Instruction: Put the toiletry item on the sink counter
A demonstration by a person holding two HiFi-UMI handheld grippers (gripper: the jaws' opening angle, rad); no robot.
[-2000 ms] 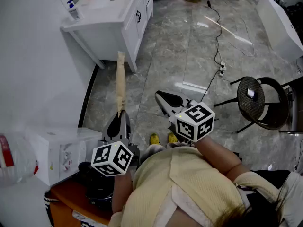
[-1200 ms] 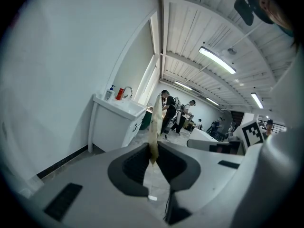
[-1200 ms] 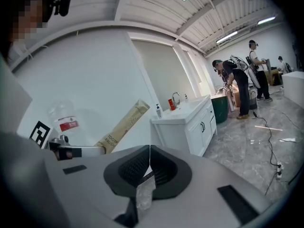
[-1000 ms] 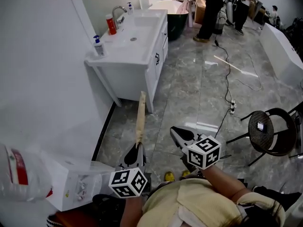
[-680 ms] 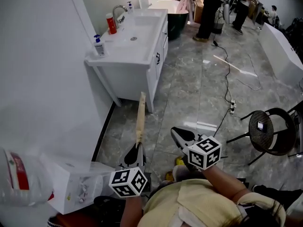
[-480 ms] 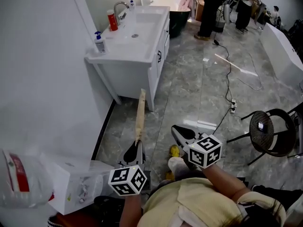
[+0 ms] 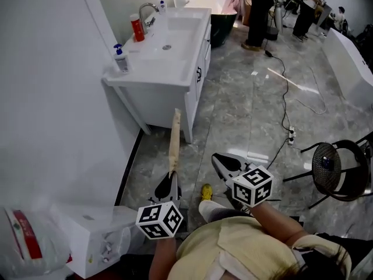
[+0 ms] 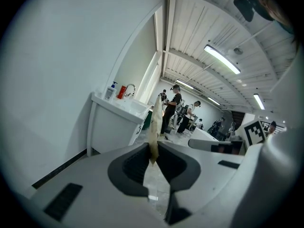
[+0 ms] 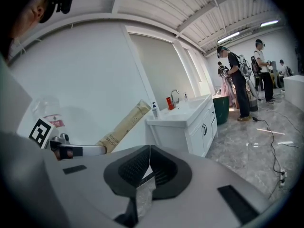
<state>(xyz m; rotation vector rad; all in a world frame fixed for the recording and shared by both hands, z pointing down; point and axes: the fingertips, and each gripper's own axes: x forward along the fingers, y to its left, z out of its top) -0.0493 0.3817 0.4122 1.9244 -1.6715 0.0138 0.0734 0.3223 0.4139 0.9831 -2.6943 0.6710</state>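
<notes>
A toothbrush in a long kraft-paper packet (image 7: 173, 140) sticks up and forward from my left gripper (image 7: 170, 178), which is shut on its lower end. In the left gripper view the packet (image 8: 153, 125) is pinched between the jaws of that gripper (image 8: 153, 155). The white sink counter (image 7: 180, 56) stands ahead by the left wall, well beyond the packet's tip. My right gripper (image 7: 223, 163) hangs beside the left one, shut with nothing in it. The right gripper view shows that gripper (image 9: 149, 150) with its jaws together, the packet (image 9: 124, 126) at the left and the counter (image 9: 183, 118) beyond.
On the counter stand a blue-pump bottle (image 7: 120, 58), a red bottle (image 7: 137, 28) and a faucet (image 7: 147, 9). A white box (image 7: 93, 238) and a plastic bottle (image 7: 26, 244) are at lower left. A cable (image 7: 289, 136) crosses the marble floor. A black chair (image 7: 335, 171) stands right; people (image 7: 260, 10) stand at the back.
The view has lifted from the floor to take in the whole sink counter. A foot has stepped forward below the grippers. Both grippers keep their hold and spacing.
</notes>
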